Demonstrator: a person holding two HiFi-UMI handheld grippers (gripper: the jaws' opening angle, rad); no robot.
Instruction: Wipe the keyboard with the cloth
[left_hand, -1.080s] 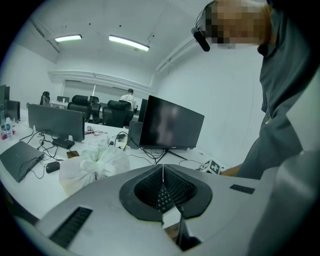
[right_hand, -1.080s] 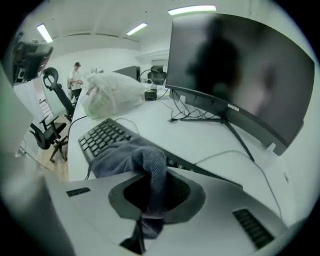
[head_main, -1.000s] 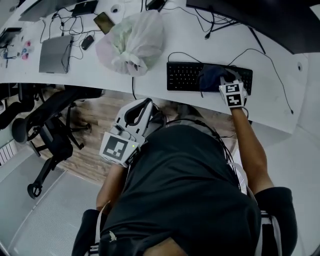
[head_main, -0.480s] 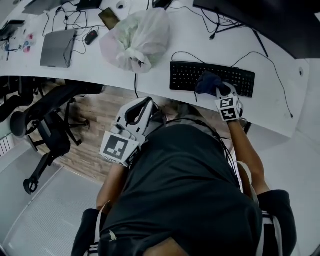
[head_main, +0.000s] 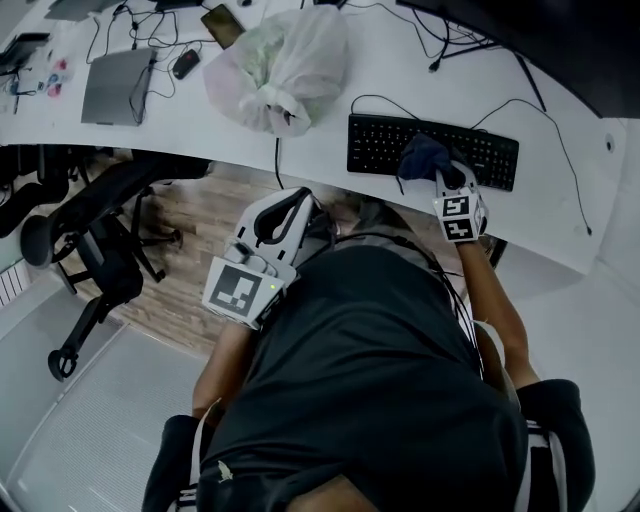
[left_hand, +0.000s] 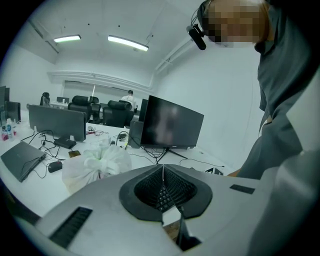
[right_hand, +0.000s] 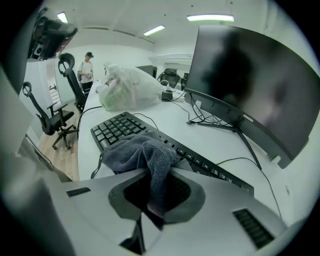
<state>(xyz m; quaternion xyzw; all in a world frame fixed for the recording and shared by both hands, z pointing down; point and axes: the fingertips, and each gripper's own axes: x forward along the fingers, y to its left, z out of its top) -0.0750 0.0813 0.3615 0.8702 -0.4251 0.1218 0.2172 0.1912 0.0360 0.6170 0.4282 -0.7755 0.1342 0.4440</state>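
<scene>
One cloth (head_main: 423, 155) on one keyboard (head_main: 375, 143), in the right gripper (head_main: 448, 182).

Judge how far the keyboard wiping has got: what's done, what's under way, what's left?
Done: the right gripper has its jaws shut on the cloth. Under way: the cloth rests on the middle keys of the keyboard. Left: the keys on either side lie uncovered, and how clean any of them are can't be told. The left gripper is shut and empty.
</scene>
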